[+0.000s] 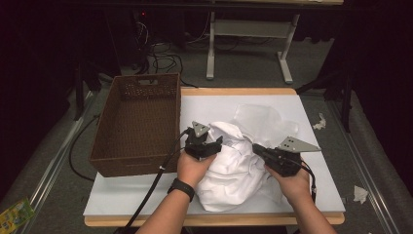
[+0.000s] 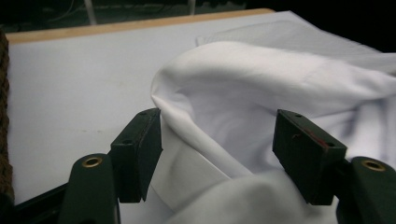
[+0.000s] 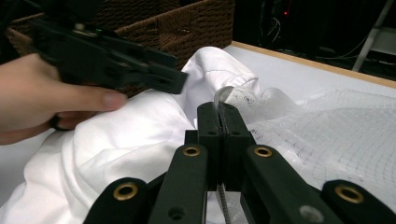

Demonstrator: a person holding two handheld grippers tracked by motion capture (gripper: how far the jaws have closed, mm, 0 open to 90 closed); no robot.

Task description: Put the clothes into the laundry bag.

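White cloth (image 1: pixel 234 165); clear grid-patterned mesh bag (image 3: pixel 327 135); brown woven basket (image 1: pixel 139 124); white table sheet (image 1: pixel 146 192); black hand-held grippers.
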